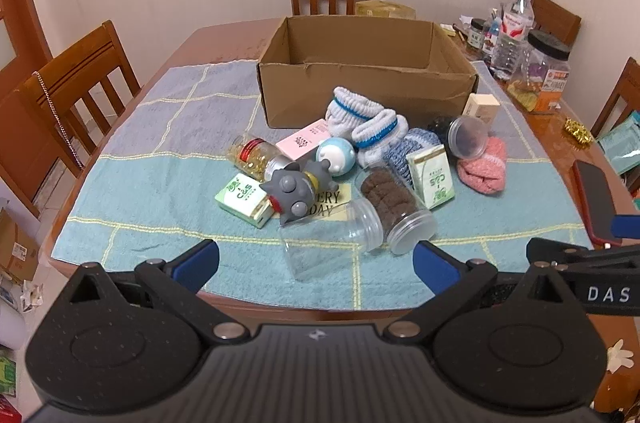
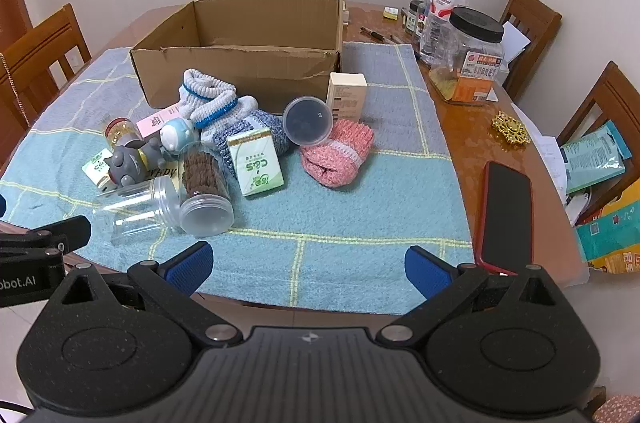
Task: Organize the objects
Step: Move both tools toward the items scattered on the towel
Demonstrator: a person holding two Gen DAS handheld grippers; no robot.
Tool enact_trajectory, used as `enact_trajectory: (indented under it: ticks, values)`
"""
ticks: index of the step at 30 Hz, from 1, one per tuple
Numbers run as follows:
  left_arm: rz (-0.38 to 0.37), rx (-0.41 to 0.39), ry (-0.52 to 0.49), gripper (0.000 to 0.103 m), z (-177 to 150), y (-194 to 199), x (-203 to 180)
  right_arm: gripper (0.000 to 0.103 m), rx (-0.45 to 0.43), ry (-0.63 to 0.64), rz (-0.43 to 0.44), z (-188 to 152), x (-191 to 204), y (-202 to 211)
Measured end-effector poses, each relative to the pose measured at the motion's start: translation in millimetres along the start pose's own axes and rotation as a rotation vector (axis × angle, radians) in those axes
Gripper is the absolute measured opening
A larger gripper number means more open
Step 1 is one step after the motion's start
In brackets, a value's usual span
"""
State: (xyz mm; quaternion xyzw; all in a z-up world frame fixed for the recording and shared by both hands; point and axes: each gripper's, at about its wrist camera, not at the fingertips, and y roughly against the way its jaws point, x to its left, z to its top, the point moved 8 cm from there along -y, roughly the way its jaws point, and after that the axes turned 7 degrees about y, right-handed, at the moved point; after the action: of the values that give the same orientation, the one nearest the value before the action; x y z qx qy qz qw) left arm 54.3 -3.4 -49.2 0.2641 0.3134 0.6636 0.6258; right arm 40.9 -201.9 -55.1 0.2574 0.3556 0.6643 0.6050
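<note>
**A:** Left wrist view: the left gripper (image 1: 316, 263) hangs at the bottom of the frame, jaws spread wide with nothing between them. The heap lies mid-frame on the cloth (image 1: 160, 183), and the box (image 1: 360, 83) sits just behind it, upper centre, apparently empty. Nothing has gone in yet, I'd say.

**B:** Same from the right wrist. The right gripper (image 2: 308, 271) is spread wide and empty at the bottom edge. The pile sits left of centre, and the pink sock (image 2: 336, 155) is off at its right side.

**A:** What would you take first?

**B:** The socks, probably. The pink one and the white socks (image 1: 360, 123) look soft and light, so they should squash under the pads and not slip. Pinch the thick folded part.

**A:** The clear jar (image 1: 324, 243) nearest me is on its side, looks empty. Smooth plastic and round, so I'd guess it rolls or squirts out. Take it across the body, not the threaded mouth.

**B:** The cookie jar (image 2: 204, 183) lies touching it, also on its side. Heavier, I expect, and the contents look brittle, so grip gently around the middle.

**A:** The green cartons (image 1: 432, 179) are stiff with flat faces, easiest of all. One leans upright right of the cookie jar, another lies flat at the pile's left.

**B:** The grey toy (image 2: 128, 163) is knobbly and hard-looking. Its body seems the best hold. The pill bottle (image 1: 256, 159) behind it may be glass, though I can't tell.
</note>
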Motion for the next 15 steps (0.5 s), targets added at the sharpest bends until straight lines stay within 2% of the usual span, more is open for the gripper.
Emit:
enact_trajectory:
  ticks: [6, 15]
  values:
    - [0.012, -0.001, 0.000, 0.102, 6, 2, -2, 0.103, -0.002, 0.012, 0.008, 5, -2, 4]
    - [-0.010, 0.002, -0.023, 0.102, 14, -1, -7, 0.103, 0.004, 0.004, 0.002, 11, -5, 1]
